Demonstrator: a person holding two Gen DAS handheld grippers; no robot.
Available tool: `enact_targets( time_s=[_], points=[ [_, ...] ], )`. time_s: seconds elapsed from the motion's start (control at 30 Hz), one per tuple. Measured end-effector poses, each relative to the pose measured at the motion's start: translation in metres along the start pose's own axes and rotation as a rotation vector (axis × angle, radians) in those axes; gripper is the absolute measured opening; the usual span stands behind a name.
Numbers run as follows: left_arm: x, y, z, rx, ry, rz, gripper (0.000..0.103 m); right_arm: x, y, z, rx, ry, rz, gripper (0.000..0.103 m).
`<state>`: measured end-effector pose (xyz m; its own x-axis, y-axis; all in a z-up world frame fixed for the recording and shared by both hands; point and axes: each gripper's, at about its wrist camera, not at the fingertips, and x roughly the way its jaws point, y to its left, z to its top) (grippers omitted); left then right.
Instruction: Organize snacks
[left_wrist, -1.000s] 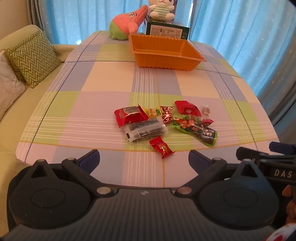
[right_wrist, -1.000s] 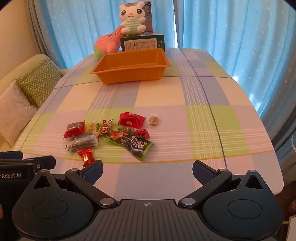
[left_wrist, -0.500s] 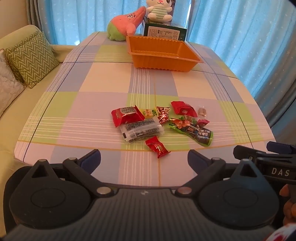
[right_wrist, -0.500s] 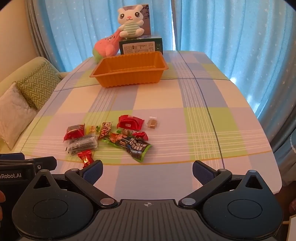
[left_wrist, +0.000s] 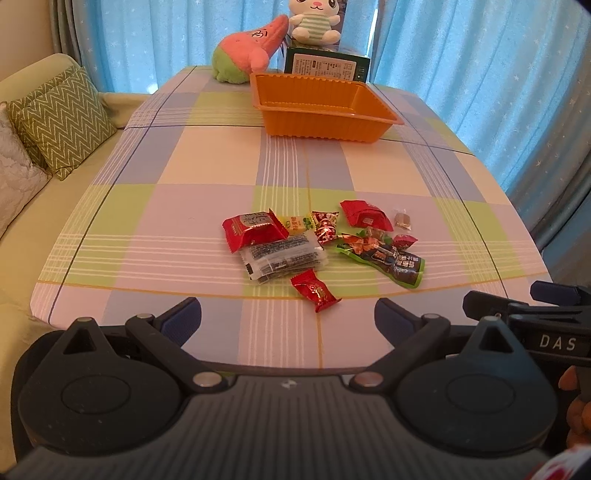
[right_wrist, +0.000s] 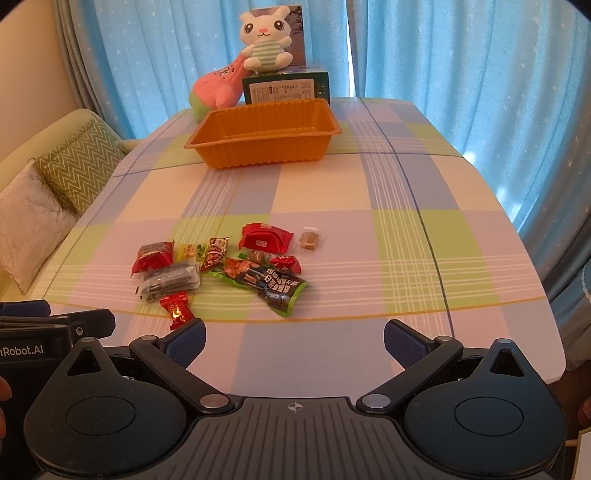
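Across the middle of both frames the snacks (left_wrist: 321, 247) lie in a loose, partly overlapping cluster on the checked tablecloth (left_wrist: 184, 221), well apart from the empty orange tray (left_wrist: 321, 110) in the upper centre. At the bottom of each view the left gripper (left_wrist: 288, 319) and the right gripper (right_wrist: 294, 339) hover over the near table edge with jaws spread wide and nothing between them. Best, I judge, to start with the lone red candy (left_wrist: 314, 290) nearest the left claw, since it touches no other wrapper; pinch it across its narrow body, lift it clear, then carry it over the tray rim before releasing.
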<state>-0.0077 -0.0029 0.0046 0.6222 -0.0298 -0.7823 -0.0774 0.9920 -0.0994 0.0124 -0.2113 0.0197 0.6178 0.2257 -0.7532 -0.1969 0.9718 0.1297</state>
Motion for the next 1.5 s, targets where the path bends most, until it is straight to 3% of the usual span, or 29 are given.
enact_targets(
  time_s=[1.5],
  points=[
    [-0.0027, -0.0003, -0.0014, 0.002, 0.0, -0.001, 0.099, -0.0047, 0.0008, 0.0017, 0.002, -0.01, 0.011, 0.102]
  ],
)
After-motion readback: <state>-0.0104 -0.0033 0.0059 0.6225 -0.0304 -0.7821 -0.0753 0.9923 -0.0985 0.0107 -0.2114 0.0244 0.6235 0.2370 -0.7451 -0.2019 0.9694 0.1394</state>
